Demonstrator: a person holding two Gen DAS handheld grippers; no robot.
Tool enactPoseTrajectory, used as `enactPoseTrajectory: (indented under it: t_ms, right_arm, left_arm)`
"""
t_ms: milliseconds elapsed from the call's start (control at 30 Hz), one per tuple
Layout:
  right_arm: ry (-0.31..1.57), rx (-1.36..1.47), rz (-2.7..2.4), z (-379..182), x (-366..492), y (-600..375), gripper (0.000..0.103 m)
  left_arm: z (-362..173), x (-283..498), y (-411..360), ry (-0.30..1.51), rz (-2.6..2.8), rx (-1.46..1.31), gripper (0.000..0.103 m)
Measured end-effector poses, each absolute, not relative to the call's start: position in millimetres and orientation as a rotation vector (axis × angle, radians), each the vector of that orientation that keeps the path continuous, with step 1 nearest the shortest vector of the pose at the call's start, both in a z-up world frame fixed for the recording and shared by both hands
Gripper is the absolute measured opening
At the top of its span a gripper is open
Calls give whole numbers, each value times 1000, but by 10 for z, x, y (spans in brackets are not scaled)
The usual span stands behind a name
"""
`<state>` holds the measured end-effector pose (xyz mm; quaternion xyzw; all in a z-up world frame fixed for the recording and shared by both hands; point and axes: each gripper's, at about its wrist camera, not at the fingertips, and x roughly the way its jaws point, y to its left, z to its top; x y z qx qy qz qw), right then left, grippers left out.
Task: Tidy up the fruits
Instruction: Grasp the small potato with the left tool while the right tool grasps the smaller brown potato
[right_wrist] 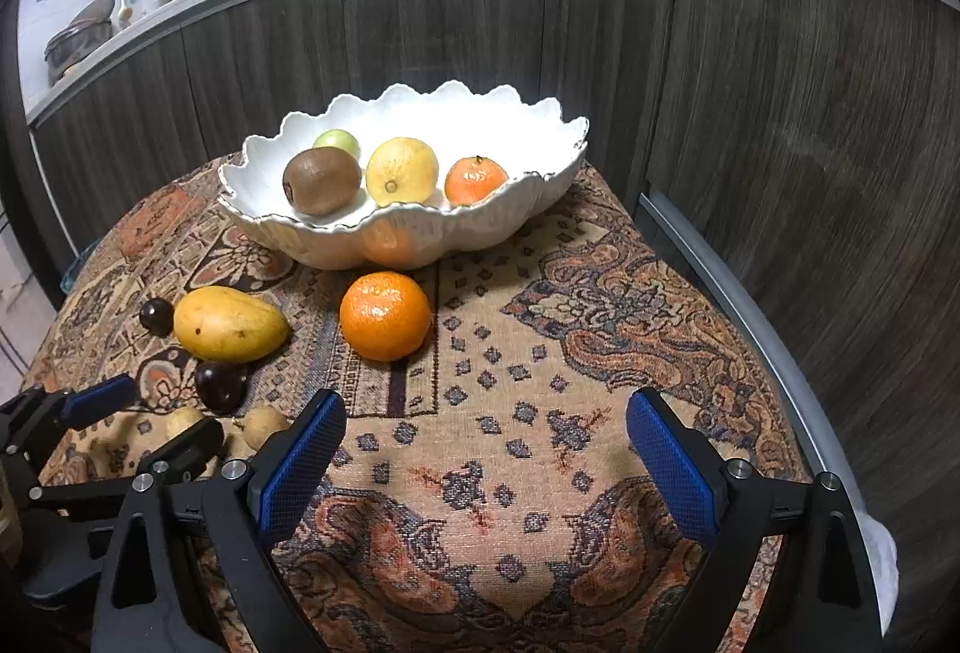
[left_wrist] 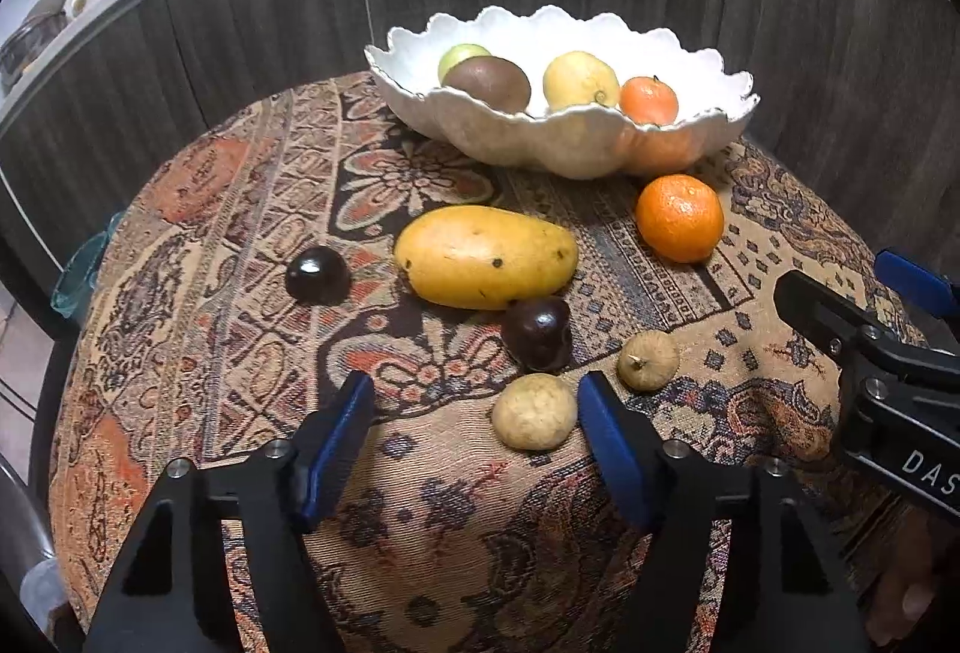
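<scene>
The left gripper (left_wrist: 477, 401) hangs low over the patterned tablecloth (left_wrist: 240, 353), tilted downward, its blue pads parted with nothing pressed between them. A small pale round fruit (left_wrist: 534, 412) lies just inside the right-hand pad, close to it; whether they touch I cannot tell. So the fruit lies at about two o'clock from the midpoint of the jaws, off-centre, and I judge the gripper must shift that way before it can close squarely. The fruit is nearly round, so no axis matters much.

The right gripper (right_wrist: 486, 443) stands wide open over bare cloth, holding nothing, farther from the pale fruit than the left one.

Just beyond, at one o'clock, sits a second pale fruit (left_wrist: 648, 359) with a pointed tip, and at twelve a dark glossy fruit (left_wrist: 537, 332) that seems to touch the mango (left_wrist: 486, 257) behind it. These two crowd the target and could be knocked. The mango lies with its long axis running nine to three. Another dark fruit (left_wrist: 318, 274) rests apart at ten o'clock, and an orange (left_wrist: 680, 217) at two.

Farthest off, at twelve, the white scalloped bowl (left_wrist: 690, 137) holds a kiwi (left_wrist: 487, 82), a green fruit (left_wrist: 462, 53), a lemon (left_wrist: 579, 80) and a small tangerine (left_wrist: 649, 100). Six fruits are still outside it.
</scene>
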<state>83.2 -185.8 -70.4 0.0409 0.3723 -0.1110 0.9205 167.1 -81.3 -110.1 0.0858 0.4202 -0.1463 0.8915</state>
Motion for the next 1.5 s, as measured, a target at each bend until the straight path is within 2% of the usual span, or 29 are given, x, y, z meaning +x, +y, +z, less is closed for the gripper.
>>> enactPoseTrajectory:
  t_ms: [33, 167, 300, 1000, 1067, 1200, 1400, 1500]
  right_arm:
    - [767, 88, -227, -712, 832, -1863, 96]
    - [771, 97, -224, -727, 838, -1878, 96]
    - [769, 100, -225, -727, 839, -1883, 96]
    - [798, 52, -138, -759, 980, -1352, 95]
    - [819, 46, -130, -797, 1021, -1283, 84]
    - [860, 35, -104, -866, 1089, -1164, 69]
    - [887, 19, -76, -903, 1147, -1040, 55]
    - [903, 28, -51, -934, 1171, -1005, 39]
  left_arm:
    - [-1117, 1676, -828, 881, -312, 182, 58]
    - [-1131, 1668, -858, 887, -341, 179, 46]
    - [-1113, 1640, -881, 883, -367, 179, 27]
    - [-1006, 1609, -236, 846, -250, 114, 27]
    - [-1013, 1614, -159, 846, -239, 105, 27]
    - [-1020, 1628, -58, 847, -228, 85, 27]
    - [-1034, 1641, 15, 850, -228, 63, 27]
    - [-1037, 1646, 36, 851, -229, 58, 27]
